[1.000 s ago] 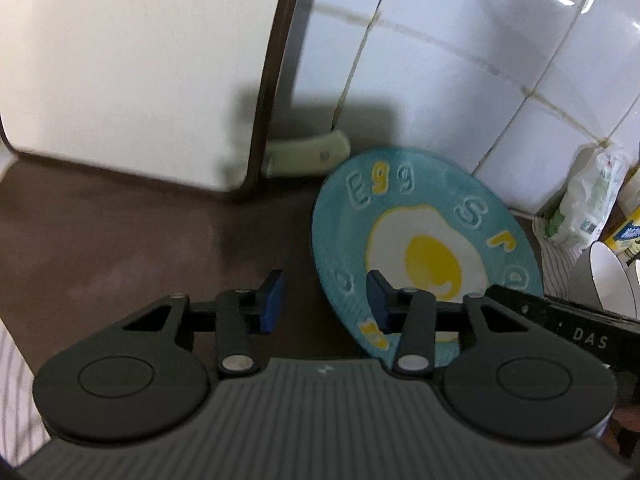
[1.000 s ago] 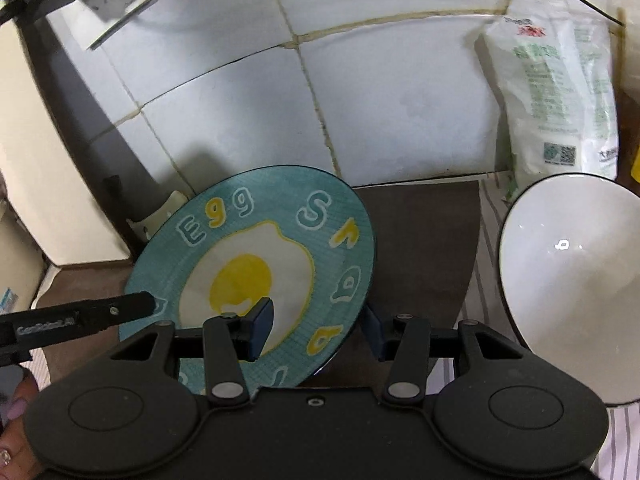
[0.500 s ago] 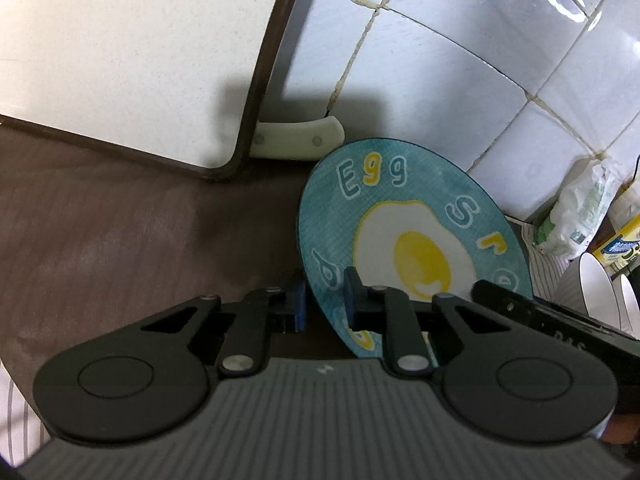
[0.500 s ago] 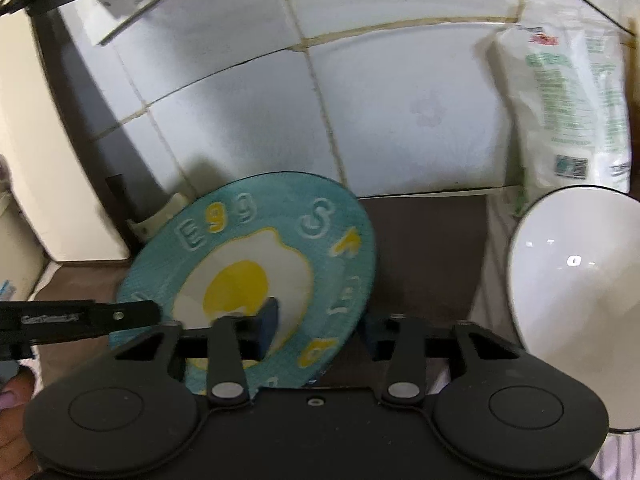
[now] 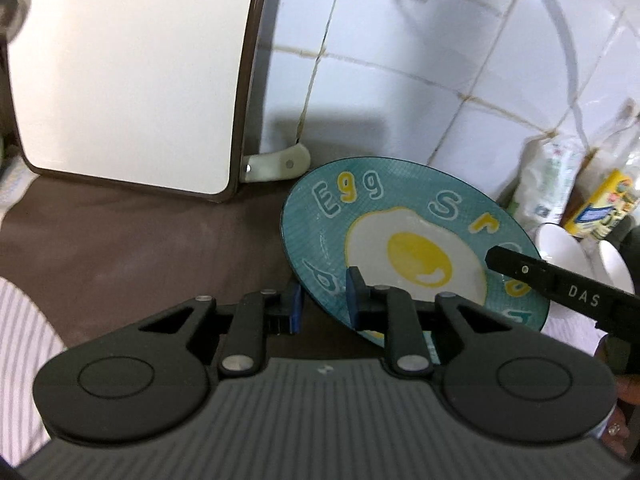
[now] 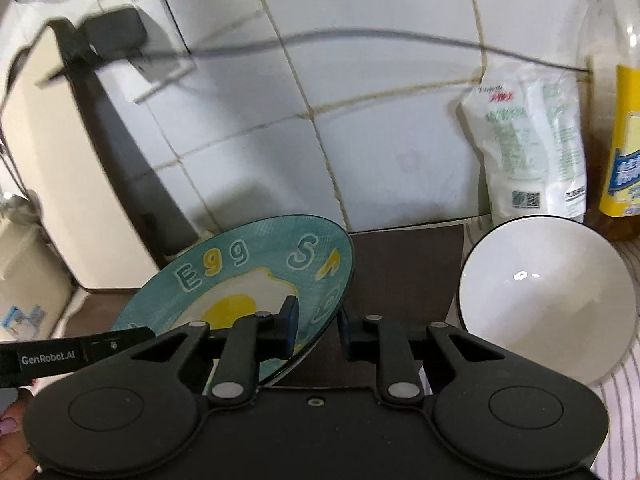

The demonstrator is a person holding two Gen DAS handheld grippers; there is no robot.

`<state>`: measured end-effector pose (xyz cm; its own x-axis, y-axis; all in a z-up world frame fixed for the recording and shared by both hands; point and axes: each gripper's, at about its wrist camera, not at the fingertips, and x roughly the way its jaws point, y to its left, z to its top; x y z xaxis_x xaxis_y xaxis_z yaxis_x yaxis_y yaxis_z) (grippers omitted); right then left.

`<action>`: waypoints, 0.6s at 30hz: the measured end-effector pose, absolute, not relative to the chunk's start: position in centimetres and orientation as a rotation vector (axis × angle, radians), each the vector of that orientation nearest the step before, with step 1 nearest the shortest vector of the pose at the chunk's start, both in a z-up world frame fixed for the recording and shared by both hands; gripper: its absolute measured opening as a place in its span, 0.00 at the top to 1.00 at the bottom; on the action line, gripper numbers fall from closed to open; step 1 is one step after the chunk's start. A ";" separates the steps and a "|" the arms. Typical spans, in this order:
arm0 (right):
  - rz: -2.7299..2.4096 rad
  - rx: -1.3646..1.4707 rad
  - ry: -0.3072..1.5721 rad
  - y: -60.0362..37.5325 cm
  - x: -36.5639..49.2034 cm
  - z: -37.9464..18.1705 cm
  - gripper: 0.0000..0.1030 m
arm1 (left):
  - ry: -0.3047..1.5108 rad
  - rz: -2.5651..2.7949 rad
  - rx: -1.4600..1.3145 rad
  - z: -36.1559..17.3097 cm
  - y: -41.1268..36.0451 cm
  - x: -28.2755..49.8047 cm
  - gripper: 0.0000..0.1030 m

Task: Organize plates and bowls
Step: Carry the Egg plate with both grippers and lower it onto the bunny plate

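A teal plate (image 5: 412, 240) with a fried-egg picture and the word "Egg" is held tilted above the brown counter, between both grippers. My left gripper (image 5: 322, 306) is shut on the plate's left rim. My right gripper (image 6: 316, 326) is shut on its right rim; the plate also shows in the right wrist view (image 6: 248, 280). A white bowl (image 6: 544, 304) with a dark rim stands tilted to the right of the plate; white bowls also show in the left wrist view (image 5: 568, 252).
A white appliance (image 5: 120, 76) with a brown edge stands at the left against the white tiled wall (image 6: 360, 128). A white bag (image 6: 528, 152) and a yellow-labelled bottle (image 6: 624, 148) stand at the right. Striped cloth (image 5: 24, 328) covers the counter's near part.
Both grippers have lifted the plate, and the views now look higher up the wall. The plate tilts more toward flat. The grip on both rims is unchanged.
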<state>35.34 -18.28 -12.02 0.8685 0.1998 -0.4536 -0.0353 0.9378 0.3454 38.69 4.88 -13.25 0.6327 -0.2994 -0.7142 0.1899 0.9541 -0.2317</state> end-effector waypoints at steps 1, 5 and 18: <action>0.127 0.339 0.498 -18.3 34.6 -11.5 0.75 | 0.834 -0.283 -0.137 -12.4 5.0 38.0 0.81; 0.138 0.347 0.467 -18.4 31.1 -9.5 0.75 | 0.821 -0.300 -0.140 -9.4 5.1 35.1 0.81; 0.113 0.370 0.407 -19.8 20.2 -6.5 0.75 | 0.824 -0.378 -0.118 -4.1 3.3 26.8 0.81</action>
<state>20.25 -19.78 -6.47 0.9132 0.1808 -0.3651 -0.0344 0.9271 0.3731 26.82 3.26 -4.12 0.6165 -0.3732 -0.6933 0.2822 0.9268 -0.2479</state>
